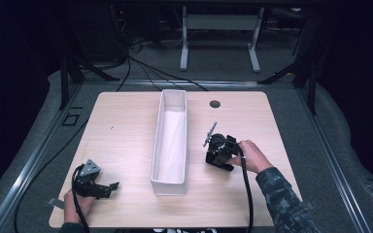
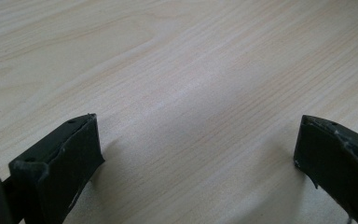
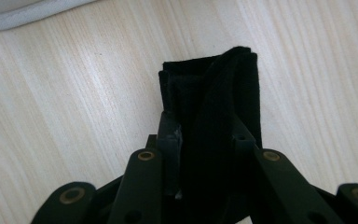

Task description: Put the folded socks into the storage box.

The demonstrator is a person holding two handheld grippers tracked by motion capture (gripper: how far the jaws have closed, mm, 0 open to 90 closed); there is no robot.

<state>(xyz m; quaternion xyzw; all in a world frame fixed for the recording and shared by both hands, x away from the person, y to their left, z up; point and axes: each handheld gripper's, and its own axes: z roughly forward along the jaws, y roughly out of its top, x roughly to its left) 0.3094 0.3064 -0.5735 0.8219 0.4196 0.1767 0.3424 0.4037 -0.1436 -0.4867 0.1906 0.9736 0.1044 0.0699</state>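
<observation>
Right gripper: your jaws are clamped on a folded black cloth. In the right gripper view the cloth sits squeezed between both pads, with the folded end sticking out past the tips over the table. A corner of the white bin shows at the top left of that view.

In the high view the right gripper sits just right of the long white bin, about level with its middle, close to it but not touching. Whether the cloth touches the tabletop there, I can't tell. Your right hand grips it from the right side, forearm in a camo sleeve coming in from the bottom right. The gripper's cable runs back toward the near table edge.

Left gripper: jaws wide apart, nothing between them, just bare wood under them in the left gripper view. The pads hover close above the table, casting shadows on it.

In the high view the left gripper is at the near left corner of the table, well apart from the bin, pointing right toward it. Your left hand holds it from below, at the table edge, with the grey three-cornered plate on top.
</observation>
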